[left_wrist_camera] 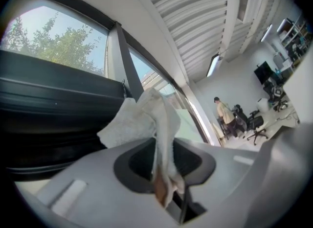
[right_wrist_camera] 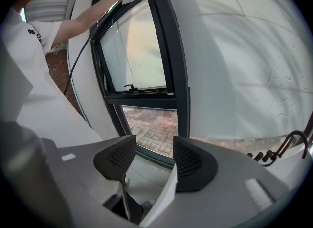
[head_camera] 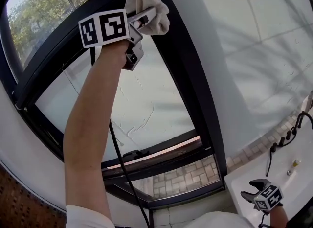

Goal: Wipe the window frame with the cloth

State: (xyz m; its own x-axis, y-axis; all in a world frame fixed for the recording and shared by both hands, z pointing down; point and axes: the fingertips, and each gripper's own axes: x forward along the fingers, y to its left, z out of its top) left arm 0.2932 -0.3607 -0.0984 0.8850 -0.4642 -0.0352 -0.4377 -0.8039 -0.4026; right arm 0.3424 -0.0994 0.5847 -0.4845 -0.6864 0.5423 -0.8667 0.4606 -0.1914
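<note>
I have the left gripper [head_camera: 145, 20] raised high at the top of the dark window frame [head_camera: 188, 75], its jaws closed tight on the white cloth [head_camera: 149, 7]. In the left gripper view a fold of it is pinched between them, and the rest bunches out ahead against the dark upper rail. The cloth sits at the upper corner, where the top rail meets the upright on the right of the glass [head_camera: 146, 104]. I judge this to be the wiping itself, at the top of the frame, with the upright and lower rail not yet done (from here I cannot tell how clean any of it is). The right gripper [head_camera: 253, 189] hangs low by the white ledge [head_camera: 303, 178] at bottom right, well apart from the work. Its jaws stand wide apart with nothing between them; only the lower window shows through the gap. Next I would press the bunched cloth flat to the metal and draw it down the upright, squeezing firmly so the fold does not slip out, with the gripper's hard edges kept off the glass.
</note>
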